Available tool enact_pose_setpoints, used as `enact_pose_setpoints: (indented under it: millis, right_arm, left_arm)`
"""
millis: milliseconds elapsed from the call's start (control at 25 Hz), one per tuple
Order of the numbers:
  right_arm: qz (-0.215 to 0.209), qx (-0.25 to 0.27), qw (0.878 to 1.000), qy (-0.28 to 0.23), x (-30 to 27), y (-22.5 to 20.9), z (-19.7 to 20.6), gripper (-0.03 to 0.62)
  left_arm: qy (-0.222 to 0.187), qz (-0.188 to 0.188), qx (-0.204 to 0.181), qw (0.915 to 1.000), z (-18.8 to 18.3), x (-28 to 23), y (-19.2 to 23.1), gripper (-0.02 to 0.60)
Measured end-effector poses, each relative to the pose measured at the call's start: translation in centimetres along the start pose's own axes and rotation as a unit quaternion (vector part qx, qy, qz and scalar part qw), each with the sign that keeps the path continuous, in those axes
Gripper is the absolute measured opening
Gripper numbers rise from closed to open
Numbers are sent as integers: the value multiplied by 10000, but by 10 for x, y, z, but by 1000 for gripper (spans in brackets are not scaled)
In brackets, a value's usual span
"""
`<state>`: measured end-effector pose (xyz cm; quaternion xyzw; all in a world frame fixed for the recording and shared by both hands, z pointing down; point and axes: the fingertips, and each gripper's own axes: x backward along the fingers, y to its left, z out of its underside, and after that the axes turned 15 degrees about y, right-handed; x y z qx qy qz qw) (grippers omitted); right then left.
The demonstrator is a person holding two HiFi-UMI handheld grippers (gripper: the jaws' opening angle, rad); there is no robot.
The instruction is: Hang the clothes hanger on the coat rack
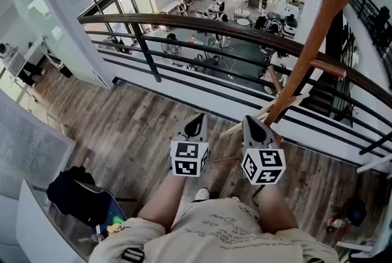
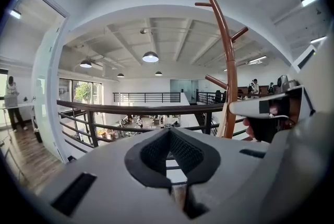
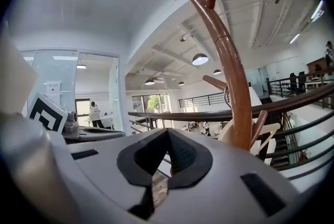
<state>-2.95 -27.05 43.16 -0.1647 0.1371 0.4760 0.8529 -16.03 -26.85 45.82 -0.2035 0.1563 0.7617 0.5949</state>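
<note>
With the left gripper (image 2: 169, 132) and right gripper (image 3: 167, 135) both clenched on nothing, the pale wooden hanger (image 3: 272, 128) appeared to hang from a low peg (image 3: 214, 82) of the coat rack (image 3: 229, 61), likely light, stiff and smooth, best pinched on a flat arm

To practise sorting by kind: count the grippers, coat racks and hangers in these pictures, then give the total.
Grippers: 2 (left gripper, right gripper)
Coat rack: 1
Hanger: 1
Total: 4
</note>
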Motion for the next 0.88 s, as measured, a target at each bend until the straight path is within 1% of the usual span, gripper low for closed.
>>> enact_pose_setpoints:
  millis: [360, 560, 720, 880]
  right_arm:
    - [-57, -76, 10000, 9, 0, 0, 4, 2]
    - [-45, -68, 10000, 38, -1, -3, 6, 2]
    - [8, -71, 9999, 86, -3, -6, 8, 2]
    - [150, -45, 9996, 253, -6, -10, 12, 2]
  left_arm:
    - [56, 7, -244, 9997, 4, -2, -7, 5]
    - [58, -41, -295, 9995, 3, -5, -8, 5]
    - [50, -74, -342, 9994, 1, -7, -7, 5]
    - [84, -90, -364, 9993, 0, -8, -5, 6]
